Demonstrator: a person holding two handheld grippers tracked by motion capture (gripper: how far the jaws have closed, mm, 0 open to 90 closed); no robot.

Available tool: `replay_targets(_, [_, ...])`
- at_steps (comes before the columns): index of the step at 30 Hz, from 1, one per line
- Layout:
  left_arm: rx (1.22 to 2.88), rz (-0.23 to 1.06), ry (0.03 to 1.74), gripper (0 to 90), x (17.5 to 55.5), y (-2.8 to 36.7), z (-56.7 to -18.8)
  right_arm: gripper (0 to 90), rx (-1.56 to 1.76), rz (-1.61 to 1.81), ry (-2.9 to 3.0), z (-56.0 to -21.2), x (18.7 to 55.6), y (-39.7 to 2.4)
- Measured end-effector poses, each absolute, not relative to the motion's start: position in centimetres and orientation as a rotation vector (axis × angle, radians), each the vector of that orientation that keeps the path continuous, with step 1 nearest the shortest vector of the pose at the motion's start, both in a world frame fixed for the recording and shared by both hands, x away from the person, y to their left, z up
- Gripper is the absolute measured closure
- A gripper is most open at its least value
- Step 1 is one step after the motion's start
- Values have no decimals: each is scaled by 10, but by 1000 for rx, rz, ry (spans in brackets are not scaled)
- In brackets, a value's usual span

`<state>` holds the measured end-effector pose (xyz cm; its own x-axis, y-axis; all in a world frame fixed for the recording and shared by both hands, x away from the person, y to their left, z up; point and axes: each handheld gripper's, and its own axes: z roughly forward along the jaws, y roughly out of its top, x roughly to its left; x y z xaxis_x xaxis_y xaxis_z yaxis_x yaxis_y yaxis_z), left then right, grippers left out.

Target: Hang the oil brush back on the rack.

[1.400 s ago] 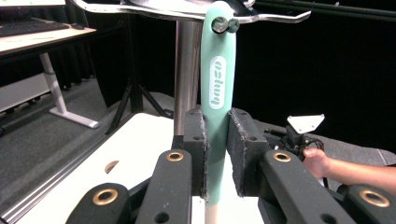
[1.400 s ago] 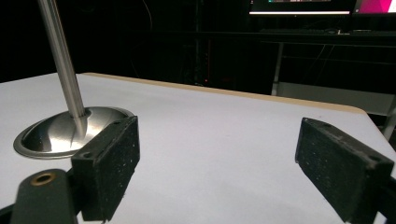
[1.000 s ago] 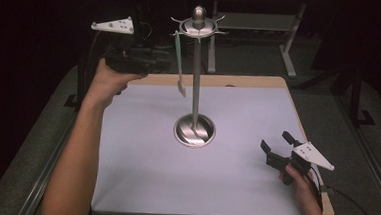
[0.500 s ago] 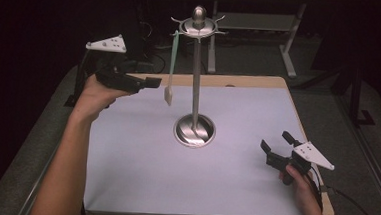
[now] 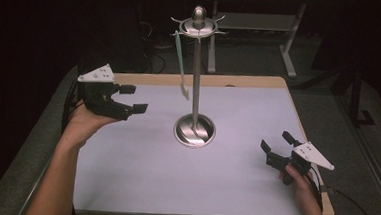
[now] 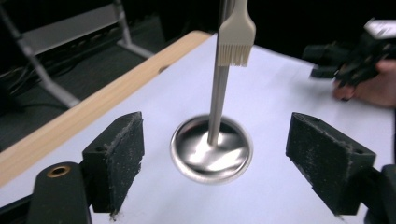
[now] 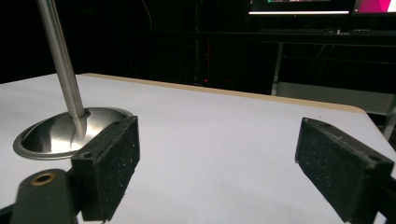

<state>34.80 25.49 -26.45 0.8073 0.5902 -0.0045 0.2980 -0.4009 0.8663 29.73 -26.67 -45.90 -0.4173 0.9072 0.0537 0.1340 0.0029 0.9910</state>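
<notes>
A tall steel stand [image 5: 196,88] with a round base [image 5: 194,130] rises from the middle of the white table [image 5: 139,169]. From one hook of its top ring [image 5: 198,25] hangs a pale brush [image 5: 181,64], bristle end down; the bristles [image 6: 236,44] hang in front of the pole in the left gripper view. My left gripper [image 5: 133,98] hovers left of the stand, apart from the brush; its jaws have just been opening and stand open with nothing between them. My right gripper [image 5: 274,145] rests low at the table's right, open and empty, facing the base [image 7: 70,130].
A wooden strip [image 5: 240,81] edges the table's far side. Behind it stand the metal legs of another table [image 5: 287,48] in the dark. A cable [image 5: 357,208] trails from the right gripper off the table's right corner.
My left gripper has let go of the brush, which now hangs free from the stand's ring. The gripper moved down and to the left, away from the stand. My right gripper kept still.
</notes>
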Motion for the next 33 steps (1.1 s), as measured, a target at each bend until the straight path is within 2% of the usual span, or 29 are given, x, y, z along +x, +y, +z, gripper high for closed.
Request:
replay_targets(10, [2021, 418, 744, 182, 322, 264, -303, 133, 1089, 1471, 1616, -459, 297, -266])
replay_targets(33, [1968, 446, 858, 178, 294, 282, -391, 134, 1088, 1469, 1614, -459, 296, -266])
